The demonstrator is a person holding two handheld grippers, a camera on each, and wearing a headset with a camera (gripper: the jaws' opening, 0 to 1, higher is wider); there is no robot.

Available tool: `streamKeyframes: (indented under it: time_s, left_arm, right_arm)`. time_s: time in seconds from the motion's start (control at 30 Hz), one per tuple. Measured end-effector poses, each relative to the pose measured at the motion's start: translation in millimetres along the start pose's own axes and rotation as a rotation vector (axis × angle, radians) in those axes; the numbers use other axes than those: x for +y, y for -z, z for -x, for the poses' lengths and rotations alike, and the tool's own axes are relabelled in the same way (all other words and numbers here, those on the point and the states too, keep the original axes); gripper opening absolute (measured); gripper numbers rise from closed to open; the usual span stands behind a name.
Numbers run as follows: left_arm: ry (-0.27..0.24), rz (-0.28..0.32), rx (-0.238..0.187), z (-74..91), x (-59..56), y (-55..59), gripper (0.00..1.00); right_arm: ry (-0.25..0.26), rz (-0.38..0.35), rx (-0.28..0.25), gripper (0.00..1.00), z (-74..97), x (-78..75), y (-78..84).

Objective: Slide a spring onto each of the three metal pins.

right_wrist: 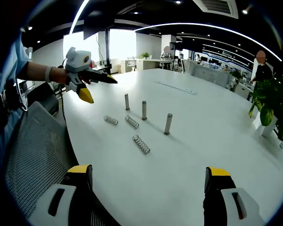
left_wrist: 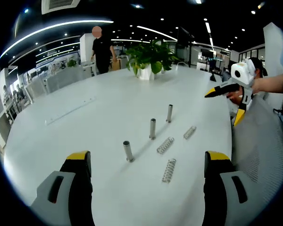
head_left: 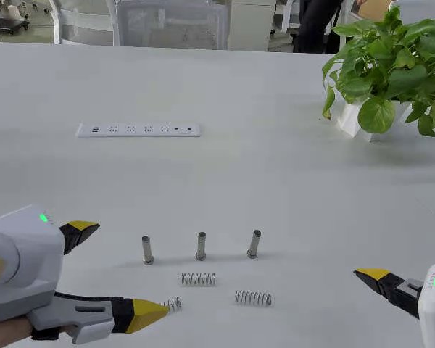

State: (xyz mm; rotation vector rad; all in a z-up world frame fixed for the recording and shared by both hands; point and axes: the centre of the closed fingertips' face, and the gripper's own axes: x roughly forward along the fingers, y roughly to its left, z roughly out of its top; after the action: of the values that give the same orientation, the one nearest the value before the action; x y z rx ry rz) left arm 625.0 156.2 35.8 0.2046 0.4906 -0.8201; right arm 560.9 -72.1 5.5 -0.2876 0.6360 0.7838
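Three metal pins stand upright in a row on the white table: the left pin (head_left: 148, 250), the middle pin (head_left: 201, 246) and the right pin (head_left: 254, 244). All three pins are bare. Three springs lie flat in front of them: one (head_left: 199, 278) below the middle pin, one (head_left: 253, 298) to the right, one (head_left: 174, 304) by my left gripper's lower fingertip. My left gripper (head_left: 119, 272) is open and empty, left of the pins (left_wrist: 153, 128). My right gripper (head_left: 391, 286) is open and empty at the lower right, well away from the springs (right_wrist: 141, 144).
A white power strip (head_left: 138, 130) lies further back on the table. A potted green plant (head_left: 384, 72) stands at the far right. Mesh chairs (head_left: 170, 22) line the far edge. A mesh chair (right_wrist: 33, 155) sits by the near table edge.
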Motion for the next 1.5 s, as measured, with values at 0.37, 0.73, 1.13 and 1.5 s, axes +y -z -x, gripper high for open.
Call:
streamKeyframes:
  time_s: [0.37,0.73,1.13,1.5]
  left_arm:
    - [0.006,0.027,0.001,6.9,-9.6,17.2,0.98]
    - [-0.007,0.062,0.021,14.1,-15.5,38.5,0.95]
    - [-0.017,0.058,0.029,8.0,-16.9,51.5,0.78]
    - [0.04,0.009,0.09,-8.9,-23.2,63.2,0.6]
  right_arm:
    - [-0.002,0.029,0.014,0.99,0.4,-4.8,-1.2]
    - [-0.002,0.066,0.026,0.99,1.1,-11.7,-5.0]
    - [0.001,0.07,0.025,0.99,2.7,-12.2,-7.4]
    - [0.007,0.06,0.024,0.99,5.3,-12.5,-5.9]
